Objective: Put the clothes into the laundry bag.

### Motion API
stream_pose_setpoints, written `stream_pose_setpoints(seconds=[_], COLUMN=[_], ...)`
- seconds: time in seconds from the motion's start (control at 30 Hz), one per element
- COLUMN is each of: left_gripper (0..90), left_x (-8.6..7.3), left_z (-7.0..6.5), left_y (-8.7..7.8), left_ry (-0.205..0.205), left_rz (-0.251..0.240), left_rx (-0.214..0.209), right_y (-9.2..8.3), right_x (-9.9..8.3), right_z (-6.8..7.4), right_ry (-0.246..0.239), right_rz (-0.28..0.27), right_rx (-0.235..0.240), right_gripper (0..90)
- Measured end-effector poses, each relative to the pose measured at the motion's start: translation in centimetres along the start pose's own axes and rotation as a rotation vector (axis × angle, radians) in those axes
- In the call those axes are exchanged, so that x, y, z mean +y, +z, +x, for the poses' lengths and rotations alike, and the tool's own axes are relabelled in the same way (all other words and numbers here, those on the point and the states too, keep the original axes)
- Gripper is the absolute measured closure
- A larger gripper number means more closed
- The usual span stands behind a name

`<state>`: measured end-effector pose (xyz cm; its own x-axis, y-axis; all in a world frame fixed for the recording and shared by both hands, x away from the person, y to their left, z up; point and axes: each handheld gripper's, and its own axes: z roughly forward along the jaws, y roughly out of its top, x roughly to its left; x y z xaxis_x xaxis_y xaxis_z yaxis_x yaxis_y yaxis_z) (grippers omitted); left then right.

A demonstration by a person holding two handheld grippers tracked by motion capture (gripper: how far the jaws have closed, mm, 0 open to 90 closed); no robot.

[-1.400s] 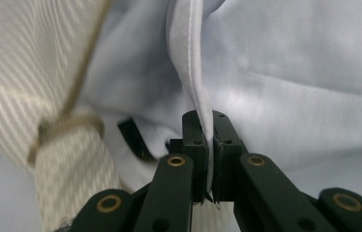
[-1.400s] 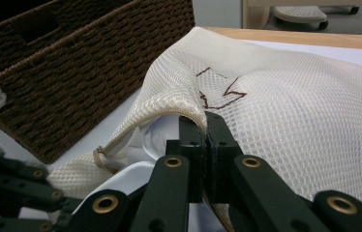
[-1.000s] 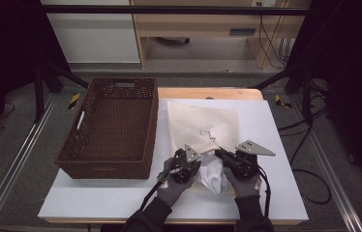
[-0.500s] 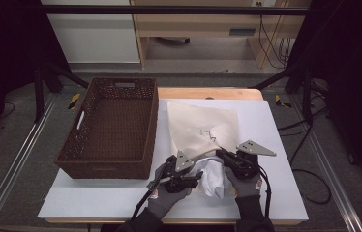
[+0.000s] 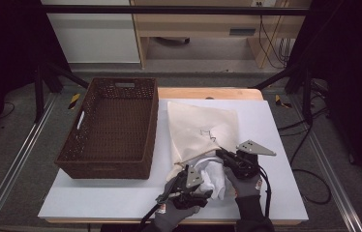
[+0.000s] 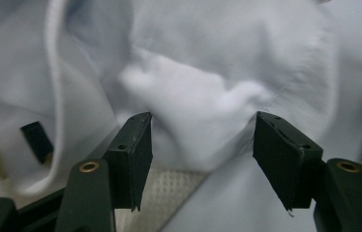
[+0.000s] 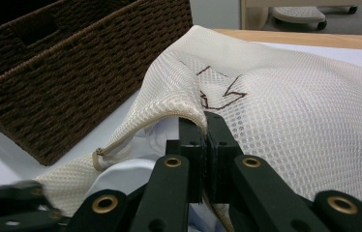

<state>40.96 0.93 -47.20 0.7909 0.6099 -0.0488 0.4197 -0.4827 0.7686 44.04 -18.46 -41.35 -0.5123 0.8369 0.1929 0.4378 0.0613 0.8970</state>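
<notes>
A cream mesh bag (image 5: 202,133) lies on the white desk (image 5: 276,121), just right of a brown wicker basket (image 5: 111,128). A white garment (image 5: 213,178) bulges out of the bag's near opening, at the near edge of the desk between the two hands. The right gripper (image 5: 219,153) has its jaws pressed together on the bag's rim, pinching the mesh and holding that edge lifted above the garment; in the right gripper view the mesh (image 7: 285,111) drapes over the closed jaws. The left gripper (image 5: 207,194) sits just near and left of the garment. Its jaws have just been opening and now stand spread, with a fold of the white cloth (image 6: 193,106) lying between the pads, not pressed by them.
</notes>
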Motion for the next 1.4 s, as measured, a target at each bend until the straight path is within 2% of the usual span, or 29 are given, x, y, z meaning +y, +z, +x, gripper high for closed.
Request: stream_pose_setpoints(seconds=[0.03,0.07,0.1,0.13,0.17,0.2,0.27,0.37,0.43,0.47,0.57,0.67,0.73,0.8,0.93,1.0,1.13,1.23,1.27,1.4], left_gripper=[43.9,57.2,64.2,74.5,80.3,83.6,84.6,84.6,84.1,83.6,80.5,74.9,66.4,64.2,57.4,54.1,52.4,51.6,51.4,51.8], left_x=[0.2,0.7,0.7,1.3,1.3,1.7,2.3,3.1,3.2,3.1,2.9,2.8,2.8,2.7,2.4,2.0,0.7,-0.6,-1.5,-2.6], left_z=[0.2,0.8,0.8,1.1,1.1,1.4,1.8,2.2,2.5,2.9,3.3,3.3,3.1,2.8,2.7,2.9,4.2,5.2,5.6,5.8], left_y=[0.5,1.2,1.2,1.5,1.5,1.6,1.9,2.3,2.7,3.3,3.7,3.3,2.6,1.5,-1.4,-3.1,-5.8,-6.8,-7.0,-6.9], left_ry=[-0.004,-0.019,-0.019,-0.012,-0.012,-0.015,-0.01,-0.001,-0.014,-0.024,-0.041,-0.039,-0.035,-0.019,0.006,0.019,0.024,0.009,-0.004,-0.013], left_rz=[0.007,0.02,0.02,0.034,0.034,0.035,0.043,0.049,0.04,0.027,0.007,0.008,0.009,-0.007,-0.047,-0.064,-0.059,-0.036,-0.026,-0.012], left_rx=[0.016,0.027,0.027,0.031,0.031,0.032,0.044,0.073,0.085,0.104,0.097,0.083,0.063,0.045,0.037,0.047,0.08,0.089,0.085,0.078], right_y=[0.0,0.0,0.0,0.0,0.0,-0.1,-0.2,-0.3,-0.4,-0.4,-0.4,-0.3,-0.2,-0.2,-0.3,-0.3,-0.3,-0.3,-0.3,-0.2], right_x=[0.0,0.0,0.0,0.0,0.0,0.0,0.1,0.1,0.1,0.2,0.2,0.1,0.1,0.1,0.1,0.1,0.1,0.1,0.1,0.1], right_z=[0.0,0.0,0.0,0.0,0.0,-0.1,-0.1,-0.1,-0.2,-0.2,-0.2,-0.1,-0.1,-0.1,-0.2,-0.2,-0.2,-0.2,-0.1,0.0], right_ry=[-0.003,-0.002,-0.002,0.002,0.002,0.0,0.002,0.004,0.006,0.009,0.008,0.006,0.004,0.005,0.006,0.006,0.004,0.002,0.001,-0.007], right_rz=[-0.001,0.002,0.002,0.0,0.0,-0.001,-0.006,-0.011,-0.017,-0.02,-0.019,-0.013,-0.01,-0.009,-0.011,-0.011,-0.007,0.0,0.002,0.012], right_rx=[-0.002,-0.002,-0.002,0.003,0.003,0.003,0.003,0.002,0.0,0.001,0.002,0.005,0.004,0.004,0.003,0.001,0.003,0.004,0.003,0.003], right_gripper=[87.9,87.9,87.9,88.0,88.0,88.0,88.0,88.1,88.1,88.1,88.1,88.1,88.0,88.0,88.0,88.0,87.9,87.9,87.8,87.7])
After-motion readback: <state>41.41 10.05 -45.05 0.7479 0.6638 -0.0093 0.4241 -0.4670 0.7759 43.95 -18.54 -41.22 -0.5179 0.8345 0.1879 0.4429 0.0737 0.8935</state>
